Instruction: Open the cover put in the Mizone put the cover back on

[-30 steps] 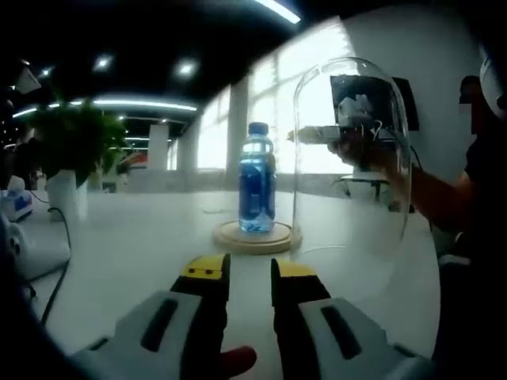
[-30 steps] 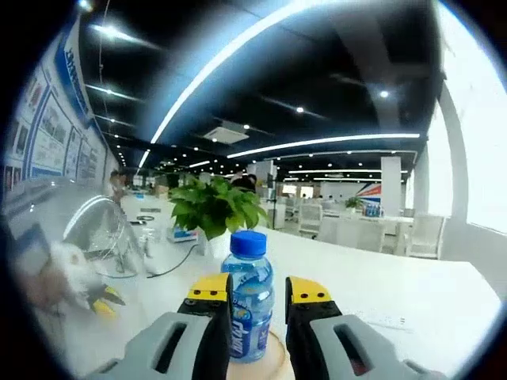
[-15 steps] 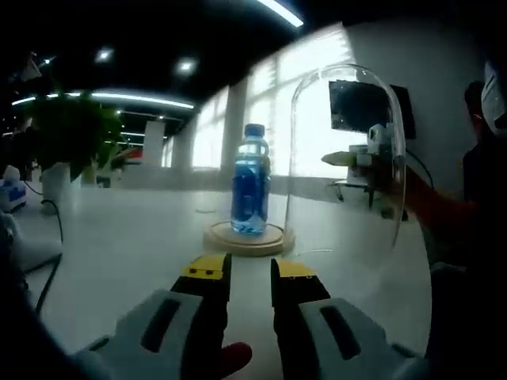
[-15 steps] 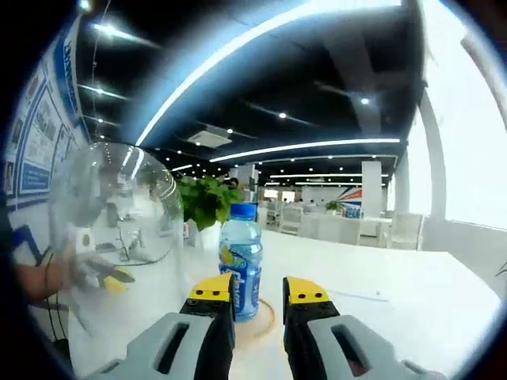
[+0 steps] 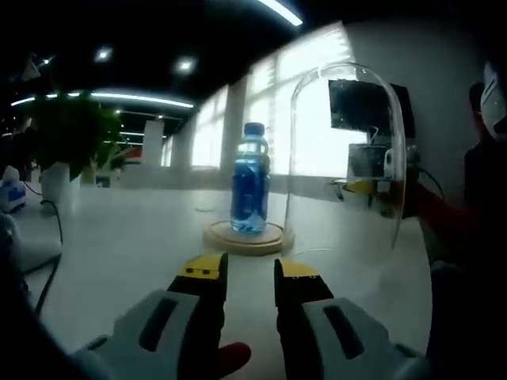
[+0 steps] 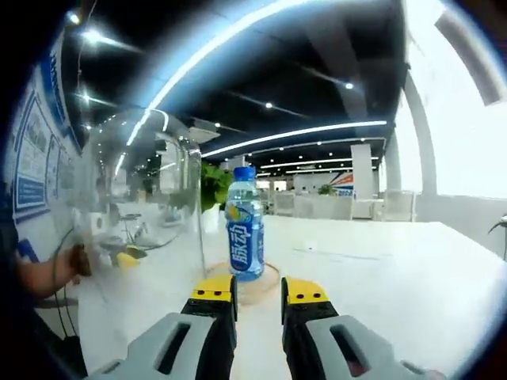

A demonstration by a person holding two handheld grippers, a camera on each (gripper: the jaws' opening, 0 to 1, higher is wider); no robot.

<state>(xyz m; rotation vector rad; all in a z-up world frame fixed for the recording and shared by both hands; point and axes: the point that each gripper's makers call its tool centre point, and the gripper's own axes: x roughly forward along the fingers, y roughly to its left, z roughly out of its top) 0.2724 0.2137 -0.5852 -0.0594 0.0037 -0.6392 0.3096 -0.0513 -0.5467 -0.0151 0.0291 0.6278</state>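
Bottle (image 5: 250, 179) upright on base (image 5: 247, 237), frame center; dome (image 5: 346, 158) right, off base. Left gripper (image 5: 246, 273), right gripper (image 6: 257, 290): narrow gap, empty.

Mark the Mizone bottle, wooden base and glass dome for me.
Mizone bottle (image 5: 249, 178), left gripper view, on its blue label.
Wooden base (image 5: 273, 238), left gripper view, on its right rim.
Glass dome (image 6: 142, 214), right gripper view, on its clear wall.

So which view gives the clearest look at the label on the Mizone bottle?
The right gripper view: the Mizone bottle is well lit, with white characters legible on its blue label. In the left gripper view the bottle is backlit by the windows, so it reads as a dark blue shape on the wooden base.
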